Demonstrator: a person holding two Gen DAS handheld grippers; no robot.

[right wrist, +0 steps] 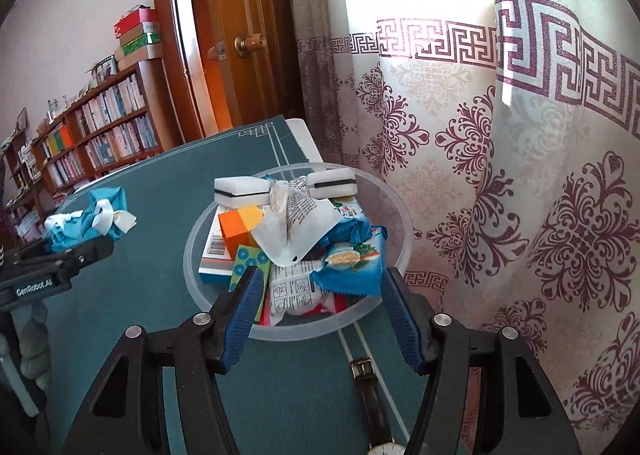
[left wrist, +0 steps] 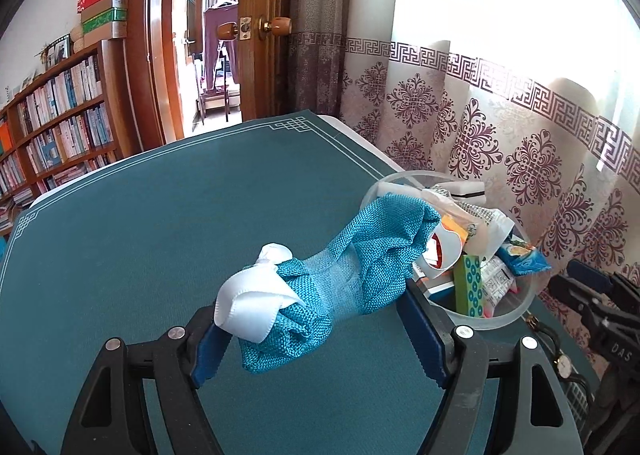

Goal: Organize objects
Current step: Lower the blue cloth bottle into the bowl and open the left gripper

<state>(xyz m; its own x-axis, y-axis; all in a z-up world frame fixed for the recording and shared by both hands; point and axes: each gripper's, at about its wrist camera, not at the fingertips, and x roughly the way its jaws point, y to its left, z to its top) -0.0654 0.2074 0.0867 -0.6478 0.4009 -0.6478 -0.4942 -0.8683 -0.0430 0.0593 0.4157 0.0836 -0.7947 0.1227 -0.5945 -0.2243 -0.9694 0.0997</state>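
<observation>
A crumpled teal woven cloth bag (left wrist: 352, 267) with a white ribbon (left wrist: 256, 299) spans the jaws of my left gripper (left wrist: 312, 303), which is shut on it just above the green table mat (left wrist: 160, 215). One end of the bag reaches the rim of a translucent plastic bowl (left wrist: 516, 311). In the right wrist view the bag (right wrist: 88, 219) and the left gripper (right wrist: 76, 255) sit left of the bowl (right wrist: 396, 207). My right gripper (right wrist: 323, 275) hangs open over the bowl's near rim, gripping nothing. The bowl holds white blocks (right wrist: 240, 191), an orange box (right wrist: 236, 231), blue snack packets (right wrist: 352, 259) and a white packet (right wrist: 296, 223).
A wristwatch with a dark strap (right wrist: 372, 387) lies on the mat in front of the bowl. A patterned curtain (right wrist: 520, 175) hangs close behind the table's right edge. A wooden door (left wrist: 264, 35) and a bookshelf (left wrist: 60, 123) stand beyond the far edge.
</observation>
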